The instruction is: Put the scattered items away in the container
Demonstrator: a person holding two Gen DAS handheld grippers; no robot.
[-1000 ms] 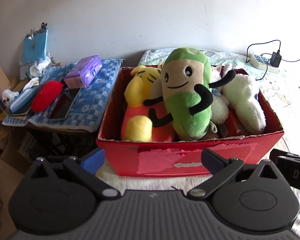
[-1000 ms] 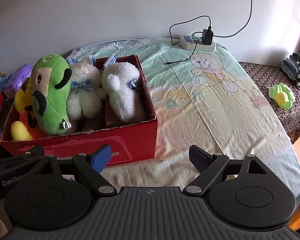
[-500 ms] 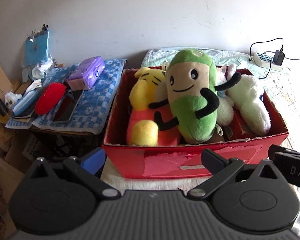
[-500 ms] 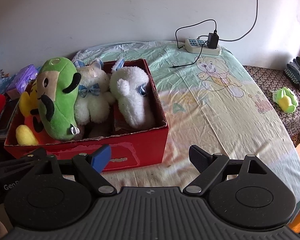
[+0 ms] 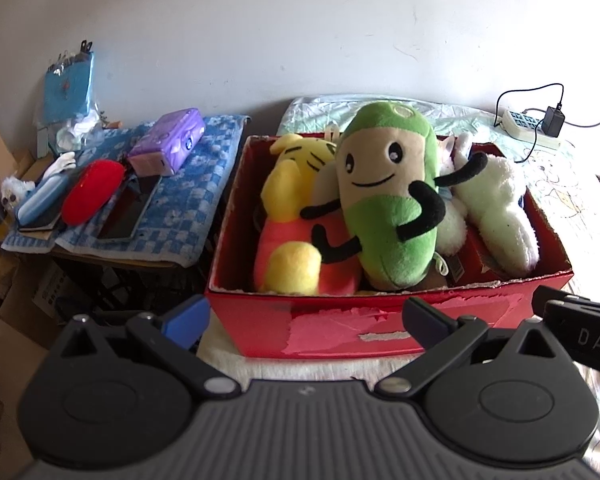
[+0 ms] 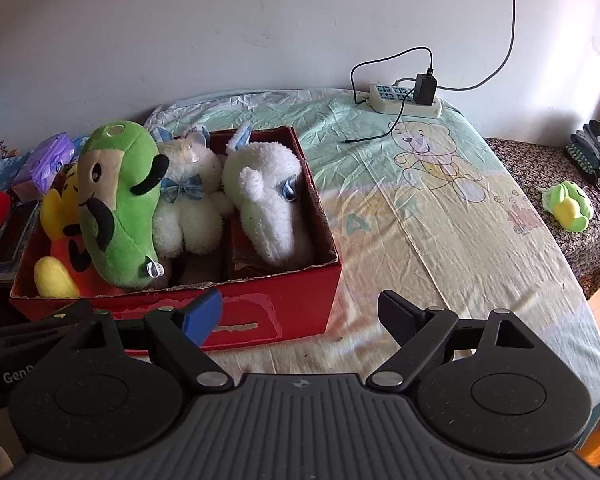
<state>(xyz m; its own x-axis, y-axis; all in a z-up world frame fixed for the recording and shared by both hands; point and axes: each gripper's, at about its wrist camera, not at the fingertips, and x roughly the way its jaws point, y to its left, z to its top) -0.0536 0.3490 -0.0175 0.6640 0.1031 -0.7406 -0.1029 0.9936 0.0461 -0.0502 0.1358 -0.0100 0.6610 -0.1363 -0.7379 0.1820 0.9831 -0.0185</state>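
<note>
A red cardboard box (image 5: 340, 332) (image 6: 284, 312) stands on the bed and holds several plush toys. A green bean plush (image 5: 388, 204) (image 6: 116, 204) leans in its middle, beside a yellow and orange plush (image 5: 296, 236) (image 6: 60, 240). Two white plush toys (image 6: 268, 196) (image 5: 496, 204) fill the right half. My left gripper (image 5: 306, 316) is open in front of the box's near wall, holding nothing. My right gripper (image 6: 300, 312) is open too, near the box's front right corner. A small green and yellow plush (image 6: 568, 206) lies far right on a dark patterned surface.
A bedsheet with a bear print (image 6: 432, 184) spreads right of the box. A power strip with a charger (image 6: 408, 98) sits by the wall. Left of the box, a blue checked cloth (image 5: 196, 184) carries a purple pack (image 5: 168, 146), a red case (image 5: 92, 190) and a tablet. Striped gloves (image 6: 596, 152) lie far right.
Both views have shifted slightly, so the box sits a bit further right in each frame. Both grippers stay open and the toys in the box have not moved.
</note>
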